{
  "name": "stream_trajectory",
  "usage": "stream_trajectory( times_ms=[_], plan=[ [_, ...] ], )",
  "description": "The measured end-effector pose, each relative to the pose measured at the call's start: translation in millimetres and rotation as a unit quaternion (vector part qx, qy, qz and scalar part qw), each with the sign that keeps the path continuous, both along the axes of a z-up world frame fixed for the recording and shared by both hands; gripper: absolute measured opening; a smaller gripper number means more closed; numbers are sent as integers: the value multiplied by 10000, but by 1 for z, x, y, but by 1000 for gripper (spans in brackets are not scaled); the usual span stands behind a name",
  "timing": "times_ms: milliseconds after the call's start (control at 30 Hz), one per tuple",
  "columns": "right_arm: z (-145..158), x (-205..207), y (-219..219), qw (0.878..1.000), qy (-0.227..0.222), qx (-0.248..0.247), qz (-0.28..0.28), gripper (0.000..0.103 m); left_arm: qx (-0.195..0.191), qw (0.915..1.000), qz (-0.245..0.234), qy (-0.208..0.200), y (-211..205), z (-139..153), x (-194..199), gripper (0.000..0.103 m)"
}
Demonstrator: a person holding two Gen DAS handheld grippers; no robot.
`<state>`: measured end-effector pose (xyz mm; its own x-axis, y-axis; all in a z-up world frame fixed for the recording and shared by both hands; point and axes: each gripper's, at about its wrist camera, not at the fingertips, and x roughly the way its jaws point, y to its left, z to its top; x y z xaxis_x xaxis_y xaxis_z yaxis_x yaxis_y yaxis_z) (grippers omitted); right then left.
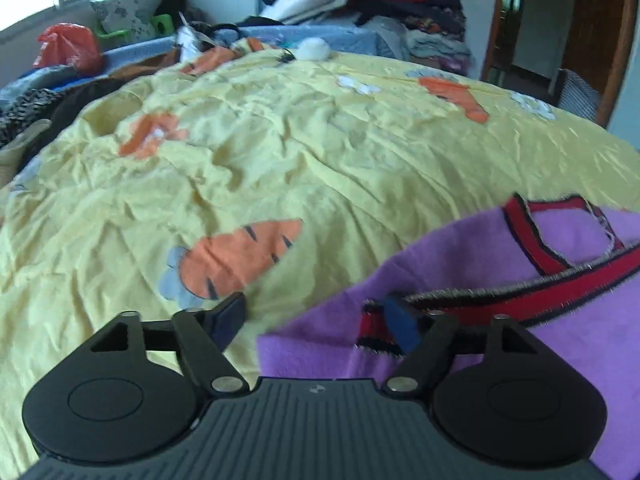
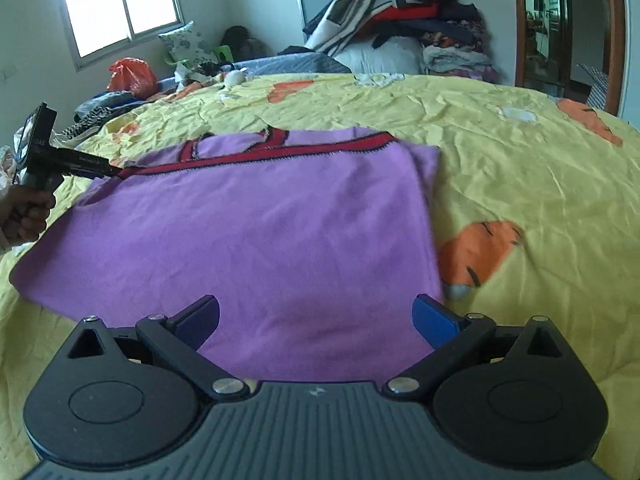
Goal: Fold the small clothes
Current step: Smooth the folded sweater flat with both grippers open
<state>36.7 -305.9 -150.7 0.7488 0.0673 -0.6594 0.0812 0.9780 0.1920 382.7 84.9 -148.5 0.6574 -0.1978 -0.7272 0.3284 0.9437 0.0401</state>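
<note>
At the far left of the right wrist view, a bare hand (image 2: 25, 216) grips the handle of the left gripper (image 2: 105, 169), which reaches in low and nearly level over the bed, its tips at the left end of the red band with black stitched edging (image 2: 256, 151). In its own view the left gripper (image 1: 320, 318) stands wide open, one dark finger (image 1: 230, 316) over bare bedding, the blue-padded finger (image 1: 401, 322) resting against the banded edge of the garment; nothing is pinched between them.

The purple fleece garment with red trim (image 2: 248, 232) lies spread flat on the crumpled yellow bedspread printed with orange carrots (image 2: 520, 168), its trimmed neckline towards the far side and its right edge doubled over in a soft fold.

The right gripper (image 2: 318, 320) hovers over the garment's near hem, pointing across the bed, fingers spread wide with purple cloth showing between them, clasping nothing.

Behind the bed sit a red plastic bag (image 2: 132, 76) under the window and a heap of mixed folded clothing (image 2: 408, 36) against the wall.
</note>
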Motion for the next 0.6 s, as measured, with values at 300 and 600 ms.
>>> stream_trajectory(
  times_ms=[300,600],
  plan=[
    [-1,0,4,10000,33,-41,3,103,777,9952,-255,-543,-6,0,-18,77],
    [-1,-2,8,10000,26,0,2,103,1318,9846,84,-1149,-8,-1,-32,93]
  ],
)
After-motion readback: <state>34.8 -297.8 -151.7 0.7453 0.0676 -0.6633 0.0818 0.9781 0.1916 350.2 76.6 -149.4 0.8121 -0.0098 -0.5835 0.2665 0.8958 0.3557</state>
